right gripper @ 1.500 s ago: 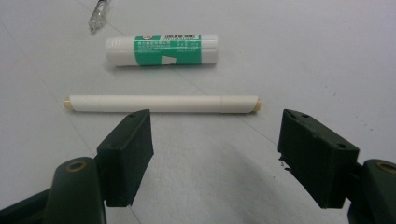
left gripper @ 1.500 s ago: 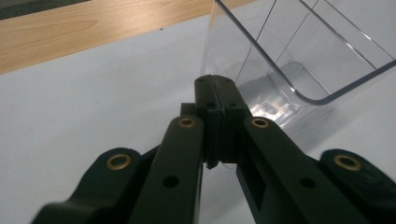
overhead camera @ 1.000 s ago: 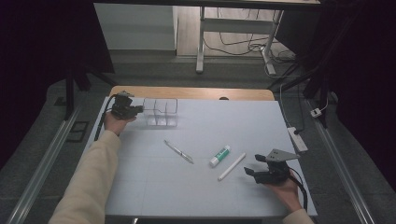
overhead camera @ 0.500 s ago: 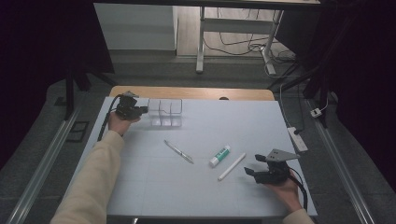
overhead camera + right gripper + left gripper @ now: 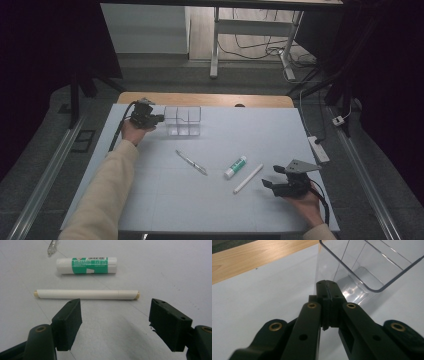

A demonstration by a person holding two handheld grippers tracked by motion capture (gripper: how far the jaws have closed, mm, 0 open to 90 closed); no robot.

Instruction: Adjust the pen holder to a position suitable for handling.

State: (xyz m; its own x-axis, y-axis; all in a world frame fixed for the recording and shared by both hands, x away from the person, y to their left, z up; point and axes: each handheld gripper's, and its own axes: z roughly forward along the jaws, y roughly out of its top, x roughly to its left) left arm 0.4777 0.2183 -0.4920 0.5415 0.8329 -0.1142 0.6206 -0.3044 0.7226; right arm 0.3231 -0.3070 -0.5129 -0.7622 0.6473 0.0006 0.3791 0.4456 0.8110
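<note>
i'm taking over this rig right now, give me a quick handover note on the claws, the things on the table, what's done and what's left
Left claw: shut, tips against the wall of the clear plastic compartment organiser at the far left of the white table mat; whether it pinches the wall is unclear.
Right claw: open, nothing held, facing the white cylindrical marker lying just ahead of it.
Beyond that lie the green-and-white glue stick and the clear slim pen.
Done: nothing is in the organiser yet.
Left: probably pick up marker, glue stick and pen and drop them into the compartments.
</note>
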